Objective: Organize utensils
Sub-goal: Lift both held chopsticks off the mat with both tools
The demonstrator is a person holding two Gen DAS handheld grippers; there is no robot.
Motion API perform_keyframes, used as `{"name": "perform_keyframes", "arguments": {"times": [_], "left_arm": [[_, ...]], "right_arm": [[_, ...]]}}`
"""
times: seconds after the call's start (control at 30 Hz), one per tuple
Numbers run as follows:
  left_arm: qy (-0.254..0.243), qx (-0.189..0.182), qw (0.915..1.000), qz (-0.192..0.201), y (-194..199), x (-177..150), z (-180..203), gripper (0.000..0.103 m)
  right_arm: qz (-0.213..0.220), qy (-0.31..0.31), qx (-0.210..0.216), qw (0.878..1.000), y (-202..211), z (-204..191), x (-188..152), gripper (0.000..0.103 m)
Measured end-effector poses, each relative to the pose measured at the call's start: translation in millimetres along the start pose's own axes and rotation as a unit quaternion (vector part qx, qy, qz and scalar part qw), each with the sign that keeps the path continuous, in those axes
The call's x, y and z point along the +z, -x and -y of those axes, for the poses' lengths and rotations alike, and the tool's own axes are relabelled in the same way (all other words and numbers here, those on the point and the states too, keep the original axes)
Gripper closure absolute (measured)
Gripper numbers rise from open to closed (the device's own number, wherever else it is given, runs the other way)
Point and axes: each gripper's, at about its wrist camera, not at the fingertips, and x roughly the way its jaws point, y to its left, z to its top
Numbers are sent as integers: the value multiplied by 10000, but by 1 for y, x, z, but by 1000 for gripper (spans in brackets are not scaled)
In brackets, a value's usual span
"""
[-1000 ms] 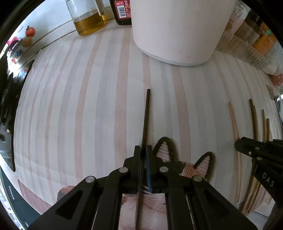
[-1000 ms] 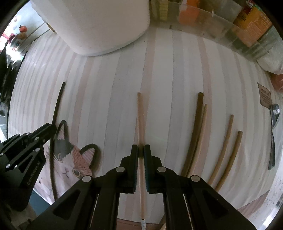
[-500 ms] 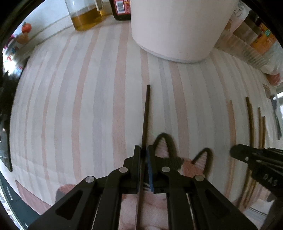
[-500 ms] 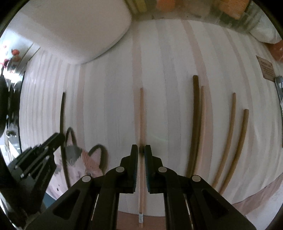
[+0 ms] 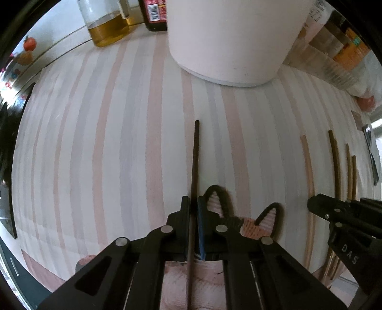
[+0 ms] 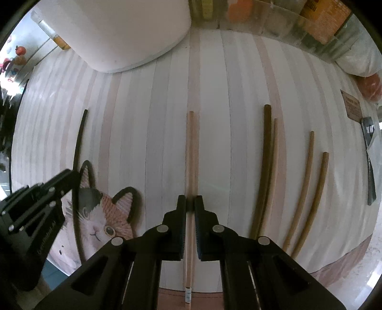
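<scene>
Chopsticks fill both grips: left gripper (image 5: 193, 205) pinches a thin dark wooden chopstick (image 5: 195, 157), right gripper (image 6: 190, 202) a pale wooden chopstick (image 6: 191, 152), each jutting ahead of its gripper. Best lift both level and together, clear of the striped table (image 5: 107, 143).

White letters "DAS" on the right gripper (image 5: 312, 206), barcode label, unreadable, on a dark bottle (image 5: 154, 14)
</scene>
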Motion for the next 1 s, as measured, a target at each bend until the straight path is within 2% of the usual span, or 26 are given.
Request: {"name": "perform_keyframes", "arguments": {"times": [0.03,0.13,0.87,1.0], "left_arm": [[-6,-8,10000,-13,-1,0,-1,98],[-22,-24,10000,-32,-1,2,-2,97],[-135,50,9999,-38,-4,4,4,97],[-129,86,9999,44,-6,3,9,100]], "right_arm": [[-42,44,-36,10000,-4,-15,-1,96],[-172,59,-38,9998,-9,-25,7,96],[-292,145,-134,9994,-13,-26,10,96],[-271,192,-178,9993,-14,-28,10,96]]}}
